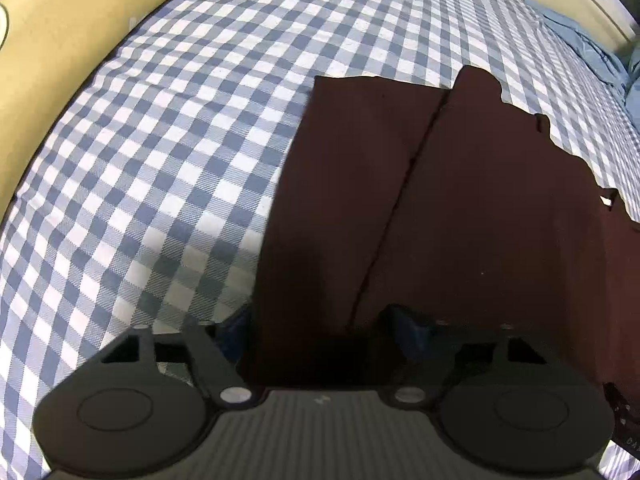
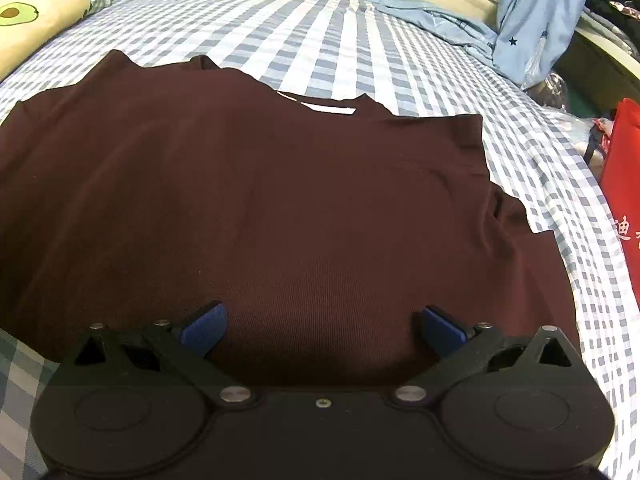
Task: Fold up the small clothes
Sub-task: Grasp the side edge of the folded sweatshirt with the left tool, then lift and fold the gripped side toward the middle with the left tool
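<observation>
We've got the maroon shirt (image 2: 256, 208) spread flat on the checked bed sheet (image 2: 360, 52), collar at the far edge with a white neck label (image 2: 332, 109) showing, its print too small to read. At the right edge a red bag (image 2: 624, 200) carries pale characters we can't make out. A cream avocado-print pillow (image 2: 36, 20) sits far left and light blue clothes (image 2: 532, 20), one with a small dark star, lie along the far side. Our right tongs (image 2: 322, 326) hang wide open just over the shirt's near hem, blue pads (image 2: 206, 326) gripping nothing. Our left tongs (image 1: 320, 332) sit at the shirt's near left edge, fingers spread apart, pads in shadow, holding nothing we can see.
</observation>
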`<state>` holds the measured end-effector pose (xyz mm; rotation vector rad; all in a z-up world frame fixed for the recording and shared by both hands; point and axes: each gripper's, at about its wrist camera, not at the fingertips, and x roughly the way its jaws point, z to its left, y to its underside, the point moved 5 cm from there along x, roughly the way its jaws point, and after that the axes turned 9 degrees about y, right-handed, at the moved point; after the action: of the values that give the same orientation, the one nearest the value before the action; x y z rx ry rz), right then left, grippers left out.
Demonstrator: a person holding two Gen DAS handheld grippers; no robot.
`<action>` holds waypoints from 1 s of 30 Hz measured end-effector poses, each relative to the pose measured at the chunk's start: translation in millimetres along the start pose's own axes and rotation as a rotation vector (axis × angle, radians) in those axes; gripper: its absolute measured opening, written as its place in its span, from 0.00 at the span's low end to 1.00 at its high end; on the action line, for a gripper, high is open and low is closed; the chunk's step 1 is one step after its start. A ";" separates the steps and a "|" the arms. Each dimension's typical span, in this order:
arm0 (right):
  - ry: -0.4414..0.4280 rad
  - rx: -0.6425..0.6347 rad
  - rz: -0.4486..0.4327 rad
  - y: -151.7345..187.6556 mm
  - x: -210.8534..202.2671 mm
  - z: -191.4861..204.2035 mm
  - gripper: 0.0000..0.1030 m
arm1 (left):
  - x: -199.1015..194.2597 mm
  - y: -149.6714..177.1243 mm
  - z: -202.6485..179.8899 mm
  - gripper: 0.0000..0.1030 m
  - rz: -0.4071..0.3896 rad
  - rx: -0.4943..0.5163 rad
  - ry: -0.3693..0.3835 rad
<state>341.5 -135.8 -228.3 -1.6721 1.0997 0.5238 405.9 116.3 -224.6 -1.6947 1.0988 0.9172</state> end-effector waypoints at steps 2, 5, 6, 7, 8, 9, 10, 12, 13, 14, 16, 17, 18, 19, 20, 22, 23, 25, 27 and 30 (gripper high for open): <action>0.001 0.003 0.014 -1.2 1.5 -0.4 1.00 | -0.4 -1.1 -4.5 0.58 0.006 0.008 0.001; 0.002 0.008 0.018 -0.1 2.3 -1.4 1.00 | -6.4 -0.8 -7.2 0.46 -0.005 -0.013 -0.019; 0.000 0.010 0.016 0.4 2.3 -1.9 1.00 | -8.5 -1.5 -8.2 0.41 -0.011 -0.027 -0.023; -0.004 0.012 0.014 1.0 2.4 -2.6 1.00 | -9.6 -2.0 -9.5 0.38 -0.017 -0.034 -0.027; -0.008 0.017 0.013 1.4 2.6 -3.4 1.00 | -11.0 -1.9 -12.2 0.34 -0.022 -0.025 -0.037; -0.012 0.022 0.014 1.3 3.2 -4.7 1.00 | -12.2 -1.7 -15.7 0.30 -0.027 -0.011 -0.050; -0.017 0.026 0.016 1.6 2.9 -5.9 1.00 | -12.1 -1.8 -19.3 0.29 -0.031 0.003 -0.065; -0.033 0.019 0.020 0.1 0.8 -8.9 1.00 | -14.4 -1.6 -26.3 0.21 -0.045 0.022 -0.085; -0.043 0.015 0.020 -1.0 -1.6 -9.8 1.00 | -17.3 -1.9 -30.1 0.20 -0.058 0.028 -0.091; -0.058 0.018 0.017 -2.2 -5.4 -12.7 1.00 | -20.7 -1.4 -32.9 0.18 -0.070 0.032 -0.092; -0.080 0.033 0.000 -2.9 -12.3 -19.2 1.00 | -31.5 -0.8 -39.4 0.17 -0.108 0.030 -0.081; -0.087 0.037 -0.014 -2.0 -16.7 -23.3 1.00 | -38.7 -0.7 -43.7 0.16 -0.135 0.033 -0.065; -0.089 0.038 -0.027 -1.7 -19.8 -27.6 1.00 | -45.4 -0.7 -49.1 0.15 -0.157 0.043 -0.049; -0.089 0.039 -0.039 0.0 -23.3 -32.5 1.00 | -51.0 -1.3 -55.4 0.15 -0.177 0.055 -0.036; -0.083 0.042 -0.050 2.5 -26.5 -38.6 1.00 | -58.2 -1.7 -63.9 0.14 -0.198 0.070 -0.024; -0.066 0.055 -0.060 6.4 -30.6 -50.0 1.00 | -70.3 -1.7 -82.9 0.13 -0.233 0.108 0.001; -0.060 0.065 -0.063 8.7 -32.2 -56.6 1.00 | -76.3 -1.6 -95.9 0.12 -0.251 0.134 0.012; -0.050 0.088 -0.066 12.7 -34.0 -70.2 1.00 | -84.0 -0.3 -122.9 0.10 -0.277 0.195 0.033; -0.038 0.107 -0.062 17.7 -34.4 -85.1 1.00 | -86.8 2.7 -155.4 0.10 -0.289 0.273 0.050; -0.021 0.126 -0.055 25.0 -31.3 -103.6 1.00 | -76.8 11.4 -202.8 0.09 -0.274 0.373 0.078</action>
<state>287.8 -218.5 -177.4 -1.5794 1.0476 0.4270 392.2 -55.0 -91.8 -1.5282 0.9862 0.4444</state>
